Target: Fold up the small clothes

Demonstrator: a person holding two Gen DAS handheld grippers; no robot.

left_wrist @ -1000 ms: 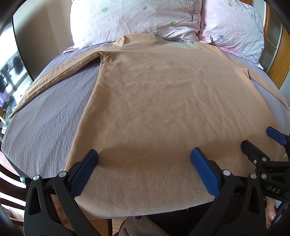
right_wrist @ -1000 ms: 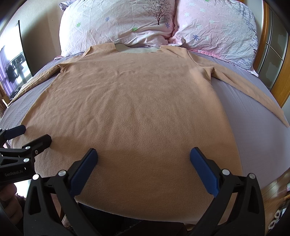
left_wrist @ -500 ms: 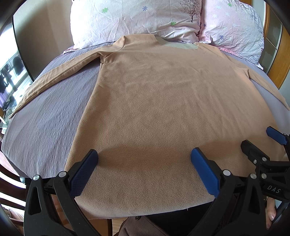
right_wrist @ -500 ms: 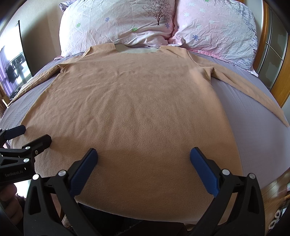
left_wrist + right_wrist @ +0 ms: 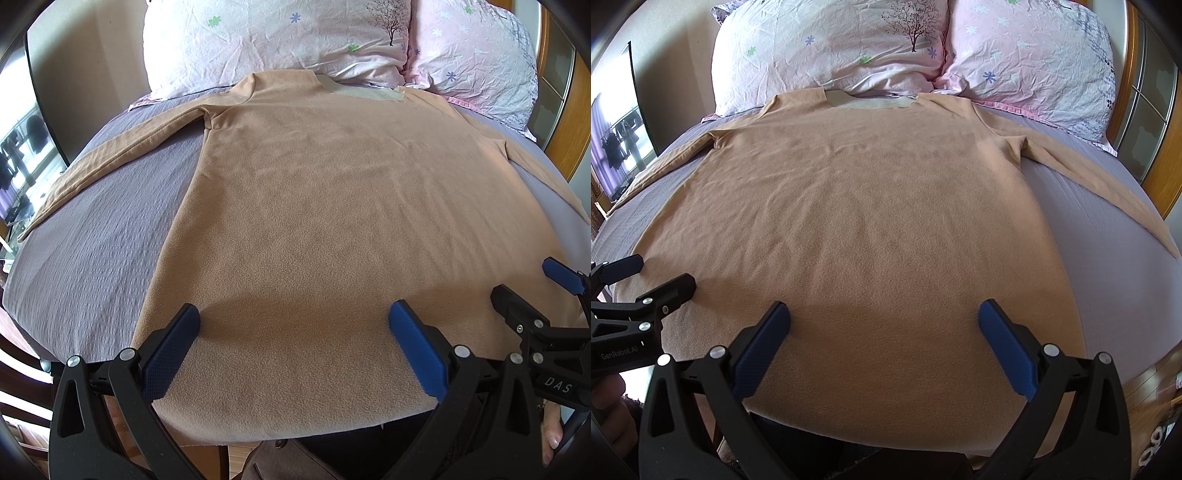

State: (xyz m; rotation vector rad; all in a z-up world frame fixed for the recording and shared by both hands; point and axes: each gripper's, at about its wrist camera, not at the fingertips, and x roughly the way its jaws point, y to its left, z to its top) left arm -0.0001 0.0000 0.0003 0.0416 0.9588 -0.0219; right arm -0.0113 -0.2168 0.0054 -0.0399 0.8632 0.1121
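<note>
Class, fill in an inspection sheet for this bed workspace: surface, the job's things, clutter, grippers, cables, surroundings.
Surface: bed sheet, lilac, smooth.
Job's things: tan long-sleeved top laid flat, sleeves spread, collar towards the pillows, hem at the near edge.
Clutter: nothing seen.
Grippers: left gripper and right gripper both open, over the hem, holding nothing.
Cables: nothing seen.
Surroundings: two floral pillows at the head; wooden frame on the right; window on the left.
</note>
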